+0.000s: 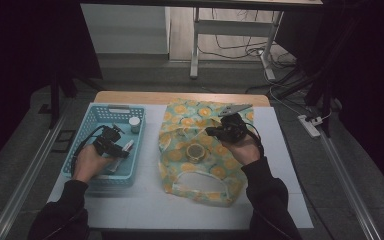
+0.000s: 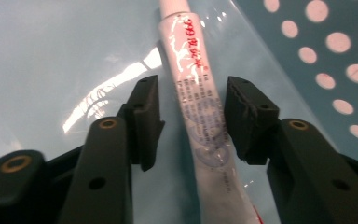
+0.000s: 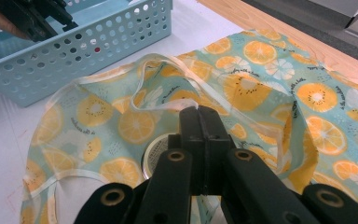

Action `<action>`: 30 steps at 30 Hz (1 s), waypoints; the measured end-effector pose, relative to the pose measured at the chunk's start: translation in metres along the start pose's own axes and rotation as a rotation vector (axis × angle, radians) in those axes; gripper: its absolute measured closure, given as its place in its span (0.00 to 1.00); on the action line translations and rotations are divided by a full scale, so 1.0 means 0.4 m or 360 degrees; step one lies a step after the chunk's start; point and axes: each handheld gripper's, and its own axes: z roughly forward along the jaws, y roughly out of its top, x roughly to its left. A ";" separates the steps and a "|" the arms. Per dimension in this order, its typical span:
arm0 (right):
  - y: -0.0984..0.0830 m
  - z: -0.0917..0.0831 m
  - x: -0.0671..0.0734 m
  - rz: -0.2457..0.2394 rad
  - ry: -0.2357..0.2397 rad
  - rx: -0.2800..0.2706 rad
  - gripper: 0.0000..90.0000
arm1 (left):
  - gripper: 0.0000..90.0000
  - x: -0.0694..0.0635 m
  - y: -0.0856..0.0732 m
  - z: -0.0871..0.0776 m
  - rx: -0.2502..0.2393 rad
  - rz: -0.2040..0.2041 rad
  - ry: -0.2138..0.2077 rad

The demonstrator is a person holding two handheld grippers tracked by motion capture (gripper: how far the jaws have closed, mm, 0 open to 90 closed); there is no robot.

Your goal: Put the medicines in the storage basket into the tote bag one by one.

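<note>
A white tube with red print (image 2: 191, 60) lies on the floor of the blue perforated basket (image 2: 335, 70). My left gripper (image 2: 191, 88) straddles it, one pad on each side with a thin gap, so it is open. In the high view the left gripper (image 1: 122, 150) reaches into the basket (image 1: 92, 115) beside the tube (image 1: 128, 146). My right gripper (image 3: 199, 109) is shut on the white-trimmed rim of the orange-print fabric bag (image 3: 270, 79). A round tin (image 3: 154, 151) sits under the jaws. The right gripper (image 1: 211, 131) rests over the bag (image 1: 180, 125).
A small white-capped bottle (image 1: 134, 124) stands at the basket's far right corner. The white table top (image 1: 145, 200) has a wooden far edge (image 1: 180, 96). A power strip (image 1: 310, 125) and cables lie on the floor to the right.
</note>
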 end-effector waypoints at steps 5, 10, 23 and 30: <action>-0.001 0.001 0.000 0.0002 -0.0001 0.0002 1.00 | 0.75 0.001 0.007 -0.001 0.0035 -0.0059 -0.0030; 0.000 -0.001 -0.001 0.0003 0.0002 -0.0001 1.00 | 0.80 0.003 0.010 -0.002 0.0046 -0.0112 -0.0042; 0.000 -0.003 -0.001 0.0003 -0.0003 -0.0019 1.00 | 0.81 0.008 0.013 -0.025 0.0012 -0.0139 -0.0058; 0.001 -0.006 -0.001 0.0004 -0.0007 -0.0026 1.00 | 0.81 0.010 0.013 -0.057 -0.0067 -0.0088 -0.0047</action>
